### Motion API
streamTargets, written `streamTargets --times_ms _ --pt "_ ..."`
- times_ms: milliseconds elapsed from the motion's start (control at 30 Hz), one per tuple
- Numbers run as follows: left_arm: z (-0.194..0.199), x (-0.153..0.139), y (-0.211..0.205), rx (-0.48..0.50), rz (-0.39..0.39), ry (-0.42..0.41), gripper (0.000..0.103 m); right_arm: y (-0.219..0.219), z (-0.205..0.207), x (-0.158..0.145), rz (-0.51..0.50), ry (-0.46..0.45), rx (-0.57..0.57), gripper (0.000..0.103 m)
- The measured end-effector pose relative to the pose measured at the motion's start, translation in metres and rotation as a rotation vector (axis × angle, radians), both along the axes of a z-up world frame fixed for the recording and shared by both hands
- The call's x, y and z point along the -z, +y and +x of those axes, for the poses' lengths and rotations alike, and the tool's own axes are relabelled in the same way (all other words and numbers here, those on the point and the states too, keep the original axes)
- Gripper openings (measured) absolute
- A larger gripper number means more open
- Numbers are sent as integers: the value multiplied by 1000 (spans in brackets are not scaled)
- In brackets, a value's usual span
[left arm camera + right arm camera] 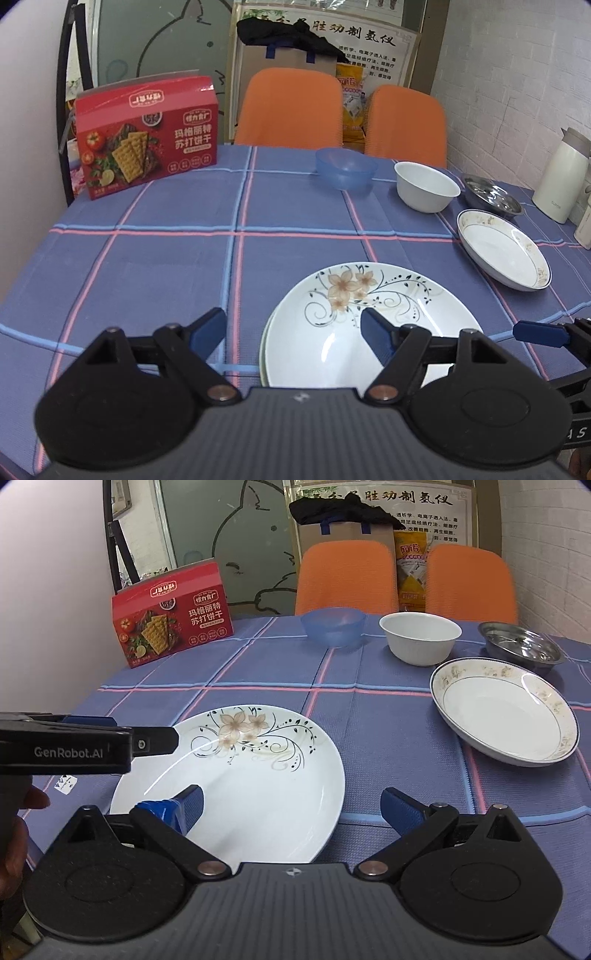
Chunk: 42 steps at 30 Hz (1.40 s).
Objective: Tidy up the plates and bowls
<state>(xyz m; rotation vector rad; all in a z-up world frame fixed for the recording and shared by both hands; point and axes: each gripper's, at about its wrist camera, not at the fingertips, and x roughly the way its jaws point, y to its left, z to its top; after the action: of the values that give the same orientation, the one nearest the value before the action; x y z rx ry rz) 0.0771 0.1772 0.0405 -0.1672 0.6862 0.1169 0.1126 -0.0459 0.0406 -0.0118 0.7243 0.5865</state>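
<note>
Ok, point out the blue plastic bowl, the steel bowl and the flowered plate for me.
blue plastic bowl (346,168): left wrist view, on its outer wall.
steel bowl (521,642): right wrist view, on its shiny inside.
flowered plate (258,782): right wrist view, on the bare white centre.

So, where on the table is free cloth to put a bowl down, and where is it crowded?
The widest bare cloth lies between the red cracker box, the blue bowl and the flowered plate. A narrower strip runs between that plate and the gold-rimmed plate. The far right is crowded: white bowl, steel bowl, gold-rimmed plate and thermos sit close together.
</note>
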Motion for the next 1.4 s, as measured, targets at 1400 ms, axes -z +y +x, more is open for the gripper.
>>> streamTargets --times_ms 1400 --pt "251 38 -165 346 -90 270 102 -155 164 37 -132 66 310 91"
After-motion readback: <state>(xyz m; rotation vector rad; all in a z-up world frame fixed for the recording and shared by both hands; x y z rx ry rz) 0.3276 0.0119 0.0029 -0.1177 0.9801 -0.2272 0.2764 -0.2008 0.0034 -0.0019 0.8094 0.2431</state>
